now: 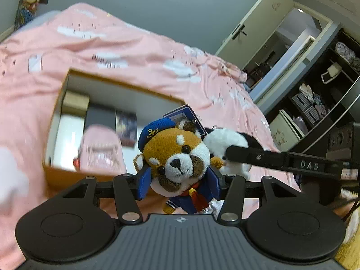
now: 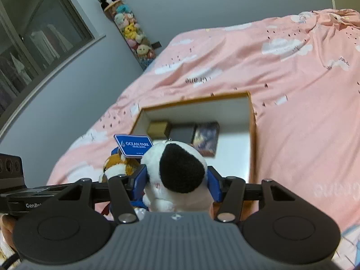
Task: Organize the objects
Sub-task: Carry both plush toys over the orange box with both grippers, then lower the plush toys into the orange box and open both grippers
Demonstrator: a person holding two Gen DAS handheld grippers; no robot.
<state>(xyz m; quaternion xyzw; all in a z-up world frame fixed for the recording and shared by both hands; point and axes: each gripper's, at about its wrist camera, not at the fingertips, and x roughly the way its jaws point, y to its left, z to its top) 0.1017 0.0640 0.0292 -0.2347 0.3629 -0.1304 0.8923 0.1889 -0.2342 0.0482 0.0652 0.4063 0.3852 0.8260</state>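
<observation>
My left gripper (image 1: 178, 180) is shut on a red panda plush (image 1: 177, 157) in a blue sailor cap and suit, held above the pink bed. My right gripper (image 2: 177, 182) is shut on a black-and-white plush (image 2: 175, 168); it also shows in the left wrist view (image 1: 227, 142), beside the red panda. The red panda (image 2: 119, 165) with its blue Ocean Park tag (image 2: 133, 146) sits just left of the right gripper. An open cardboard box (image 1: 56, 175) lies on the bed ahead; it also shows in the right wrist view (image 2: 253, 132).
The box holds small boxes (image 2: 183, 132), a card pack (image 2: 207, 138) and a pink item (image 1: 101, 150). The pink cloud-print bedspread (image 2: 292, 90) surrounds it. Dark shelves (image 1: 319, 94) and a door (image 1: 247, 29) are to the right. Plush toys hang on the wall (image 2: 132, 31).
</observation>
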